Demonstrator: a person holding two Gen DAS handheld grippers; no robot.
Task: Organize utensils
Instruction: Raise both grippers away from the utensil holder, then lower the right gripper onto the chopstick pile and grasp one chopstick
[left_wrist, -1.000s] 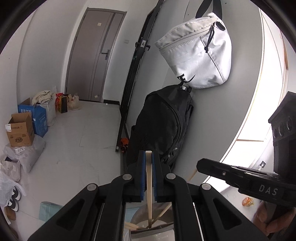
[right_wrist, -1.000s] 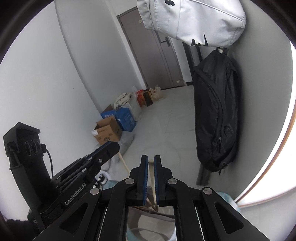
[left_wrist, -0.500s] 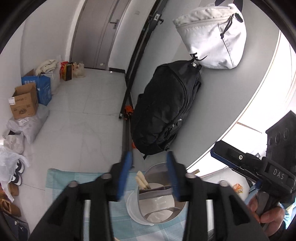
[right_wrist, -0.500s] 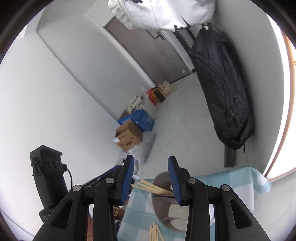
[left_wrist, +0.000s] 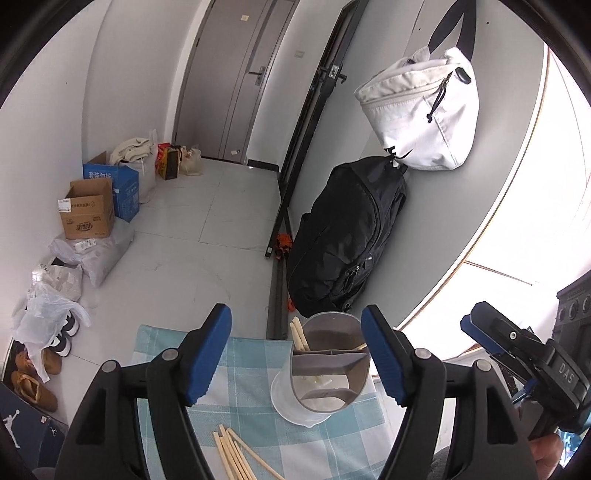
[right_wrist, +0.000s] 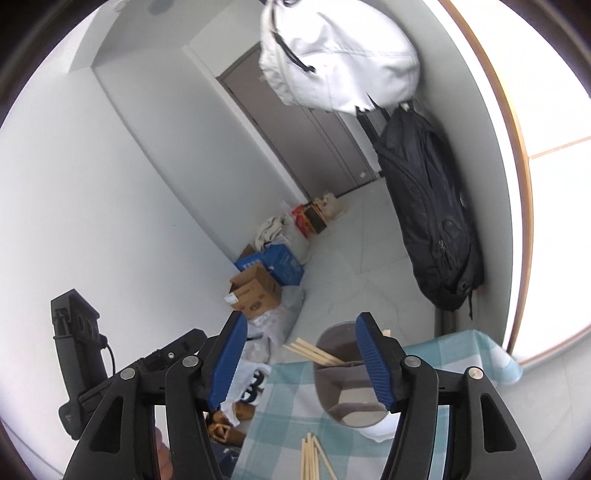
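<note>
The worktop, covered with a blue-and-white checked cloth (left_wrist: 251, 373), carries all task items and stands over a pale tiled floor (left_wrist: 192, 236). A black backpack (left_wrist: 343, 240) hangs against the grey wall, directly below a white fabric bag (left_wrist: 421, 122). A brown cardboard box (left_wrist: 86, 214) sits on the floor by the far wall. On the cloth stands a grey cylindrical utensil holder with internal dividers (left_wrist: 328, 362), resting in a shallow white dish (left_wrist: 291, 406). Several pale wooden chopsticks (left_wrist: 298, 336) stand in the holder's left compartment, leaning against its rim; in the right wrist view these chopsticks (right_wrist: 314, 352) project out to the left over the rim of the holder (right_wrist: 343, 373). A loose bundle of wooden chopsticks (left_wrist: 236, 458) lies flat on the cloth, near the holder and apart from it. The left tool (left_wrist: 295, 354) has its blue-padded jaws opening wide, with nothing gripped; the holder is seen between the pads without contact. The right tool (right_wrist: 301, 358) is likewise opening, holds nothing, and its pads stand clear of the holder.
</note>
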